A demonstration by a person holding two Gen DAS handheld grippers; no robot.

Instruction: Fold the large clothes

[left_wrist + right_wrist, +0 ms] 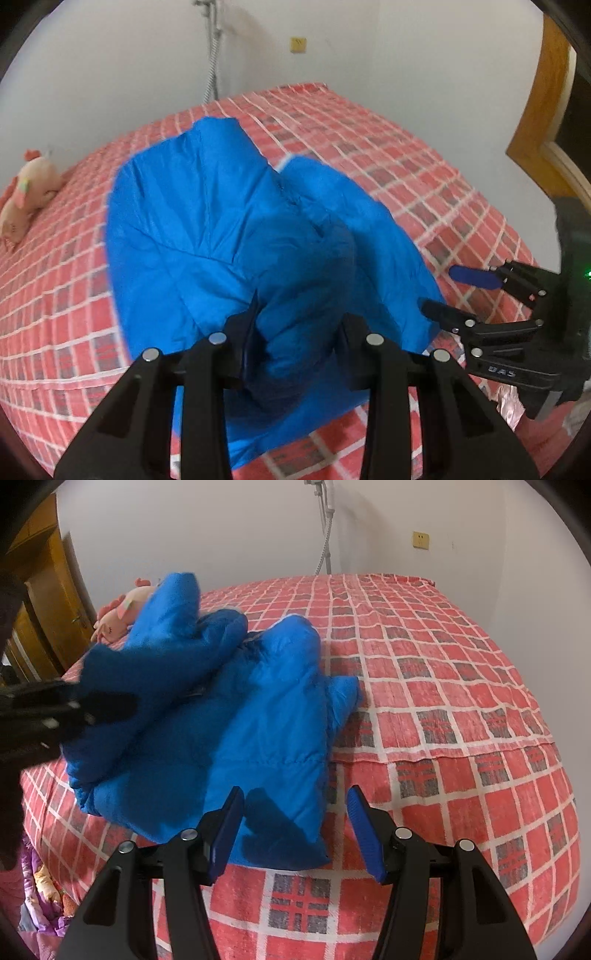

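Observation:
A blue puffy jacket (207,229) lies on a bed with a red checked cover (406,177). My left gripper (299,343) has a thick bunch of the jacket between its fingers and holds it lifted above the bed. In the right wrist view the jacket (258,731) lies partly folded, its left part raised by the left gripper (103,705). My right gripper (295,827) is open and empty, just above the jacket's near right corner. It also shows in the left wrist view (443,291) at the right, open.
A pink stuffed toy (26,192) lies on the bed to the left, also seen behind the jacket (118,616). White walls (221,528) stand behind the bed. A wooden door (48,602) is at the left, crumpled cloth (40,897) beside the bed.

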